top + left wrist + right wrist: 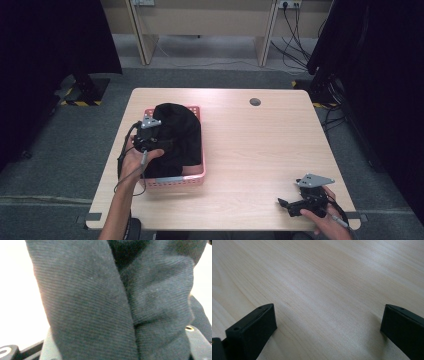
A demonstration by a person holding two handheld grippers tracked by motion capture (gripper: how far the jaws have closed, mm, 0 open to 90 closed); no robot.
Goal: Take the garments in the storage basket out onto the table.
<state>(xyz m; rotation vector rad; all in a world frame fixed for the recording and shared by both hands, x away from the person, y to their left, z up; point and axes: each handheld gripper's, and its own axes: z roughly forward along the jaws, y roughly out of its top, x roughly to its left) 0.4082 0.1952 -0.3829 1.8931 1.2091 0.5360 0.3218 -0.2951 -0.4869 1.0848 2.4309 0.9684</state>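
The black cloth (176, 135) lies heaped in the pink basket (192, 179) at the table's (260, 150) left. The left claw (162, 144) is clamped on the cloth; the right claw (285, 204) rests near right, jaws apart.

Garment (176, 135) in basket (192, 179) at table's (250, 150) left — left tongs (159, 142) on it, right tongs (284, 205) near front-right corner.

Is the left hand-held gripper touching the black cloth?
Touching. The left gripper view has the black cloth draped against the left hand-held gripper, covering its jaws; the high view puts it on the cloth.
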